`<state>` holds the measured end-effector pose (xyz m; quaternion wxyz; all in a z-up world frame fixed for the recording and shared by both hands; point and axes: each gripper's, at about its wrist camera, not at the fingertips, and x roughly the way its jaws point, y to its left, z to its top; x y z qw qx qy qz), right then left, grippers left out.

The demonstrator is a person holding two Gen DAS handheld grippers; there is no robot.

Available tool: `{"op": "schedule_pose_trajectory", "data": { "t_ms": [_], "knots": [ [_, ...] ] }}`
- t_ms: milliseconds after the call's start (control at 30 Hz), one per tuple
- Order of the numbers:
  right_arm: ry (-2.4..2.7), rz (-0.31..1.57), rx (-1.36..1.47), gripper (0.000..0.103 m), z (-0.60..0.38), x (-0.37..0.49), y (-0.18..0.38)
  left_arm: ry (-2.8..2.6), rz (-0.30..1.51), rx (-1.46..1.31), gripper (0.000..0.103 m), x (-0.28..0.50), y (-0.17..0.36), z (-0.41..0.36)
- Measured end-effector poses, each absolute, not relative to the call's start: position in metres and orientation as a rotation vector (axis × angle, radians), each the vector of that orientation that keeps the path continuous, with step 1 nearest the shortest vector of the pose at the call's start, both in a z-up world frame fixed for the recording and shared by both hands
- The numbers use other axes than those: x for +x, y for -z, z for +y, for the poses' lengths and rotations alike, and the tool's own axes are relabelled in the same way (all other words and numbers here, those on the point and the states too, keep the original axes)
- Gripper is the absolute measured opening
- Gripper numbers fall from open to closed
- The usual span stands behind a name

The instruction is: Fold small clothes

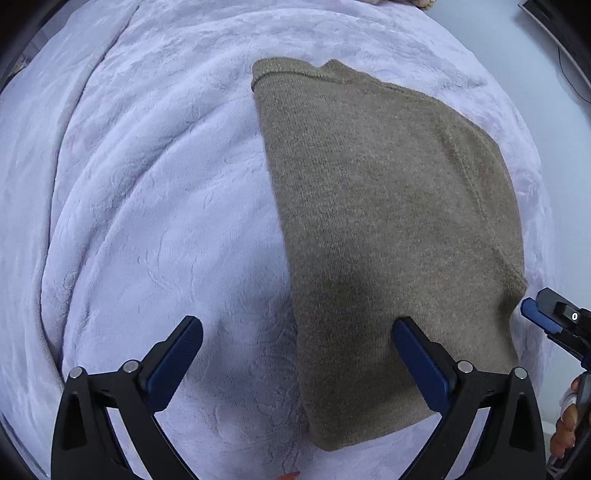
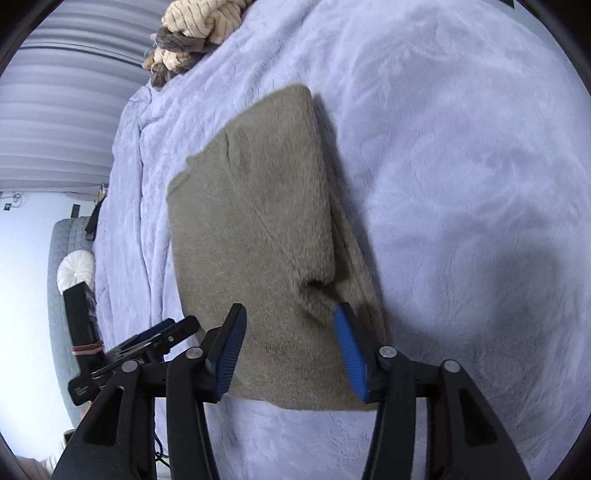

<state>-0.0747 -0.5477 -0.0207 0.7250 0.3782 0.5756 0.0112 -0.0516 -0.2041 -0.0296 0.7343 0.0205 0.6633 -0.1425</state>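
A taupe knitted garment (image 1: 388, 229) lies folded in a long strip on a pale lilac fleece blanket (image 1: 155, 206). My left gripper (image 1: 297, 326) is open above its near left edge, one finger over the blanket and one over the knit, holding nothing. The right gripper shows at the right edge of the left wrist view (image 1: 543, 314). In the right wrist view the garment (image 2: 258, 236) has a folded layer on top with a raised lip near its near end. My right gripper (image 2: 290, 321) is open over that near end, empty. The left gripper (image 2: 159, 332) shows at the lower left.
A heap of cream and grey knitted clothes (image 2: 195, 33) lies at the far end of the blanket (image 2: 461, 184). A grey quilted seat with a white round cushion (image 2: 75, 269) stands past the bed's edge. A window blind (image 2: 55, 110) is behind.
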Motion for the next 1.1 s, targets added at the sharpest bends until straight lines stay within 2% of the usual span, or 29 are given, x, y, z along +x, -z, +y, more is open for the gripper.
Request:
{"op": "schedule_pose_trajectory", "data": {
  "t_ms": [200,600,833,1100],
  "knots": [
    [0.015,1.268,0.843,0.067,-0.57,-0.062,0.025,0.309,1.422,0.002,0.103,-0.028,0.015,-0.202],
    [-0.043,1.326,0.873,0.07,-0.581,-0.036,0.06,0.314,1.512,-0.1,0.103,0.004,0.05,-0.188],
    [-0.161,1.369,0.911,0.077,-0.575,-0.012,0.08,0.372,1.523,-0.167,0.103,0.018,0.072,-0.173],
    [-0.37,1.36,0.895,0.08,-0.548,0.007,0.076,0.474,1.529,-0.243,0.103,0.026,0.095,-0.203]
  ]
}}
